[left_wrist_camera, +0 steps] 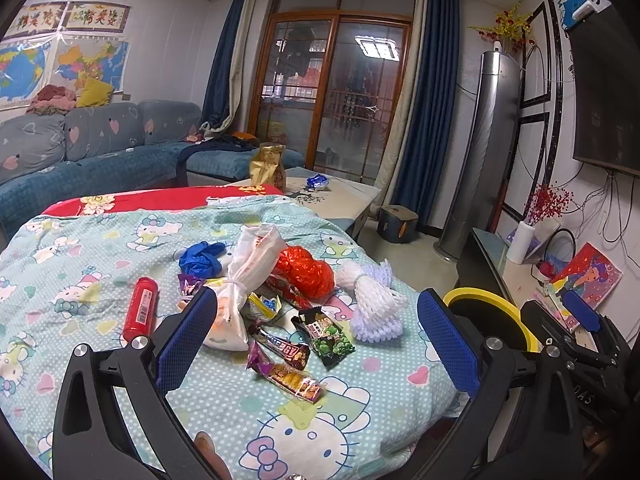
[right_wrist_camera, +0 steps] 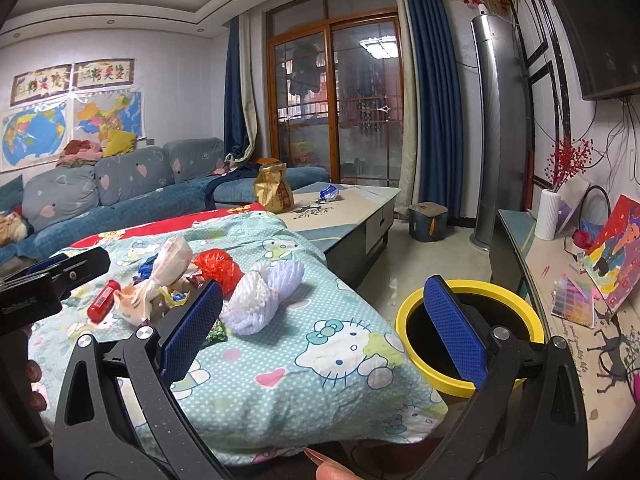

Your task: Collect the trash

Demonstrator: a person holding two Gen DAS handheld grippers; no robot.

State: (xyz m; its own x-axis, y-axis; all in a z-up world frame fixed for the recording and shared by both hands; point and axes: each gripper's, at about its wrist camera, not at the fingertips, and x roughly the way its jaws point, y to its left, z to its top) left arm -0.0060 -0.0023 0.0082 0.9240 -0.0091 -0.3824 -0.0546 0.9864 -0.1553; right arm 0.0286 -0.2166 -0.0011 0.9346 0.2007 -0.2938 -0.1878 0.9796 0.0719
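The left gripper's near finger (left_wrist_camera: 188, 332) is covering the lower edge of the knotted white bag (left_wrist_camera: 244, 280), and wrappers beneath that bag are showing only as slivers. In the right wrist view, the right gripper's blue pad (right_wrist_camera: 454, 332) is blocking part of the yellow bin (right_wrist_camera: 408, 312), and its other finger is hiding most of the green snack packet (right_wrist_camera: 218, 332). The blue glove (right_wrist_camera: 147, 267) is peeking out behind the bag. The wall posters' lettering (left_wrist_camera: 66, 20) is blurring beyond reading.

Cartoon-cat bedspread (left_wrist_camera: 100, 248), red canister (left_wrist_camera: 141, 309), knotted bag (left_wrist_camera: 244, 276), snack wrappers (left_wrist_camera: 298, 360)
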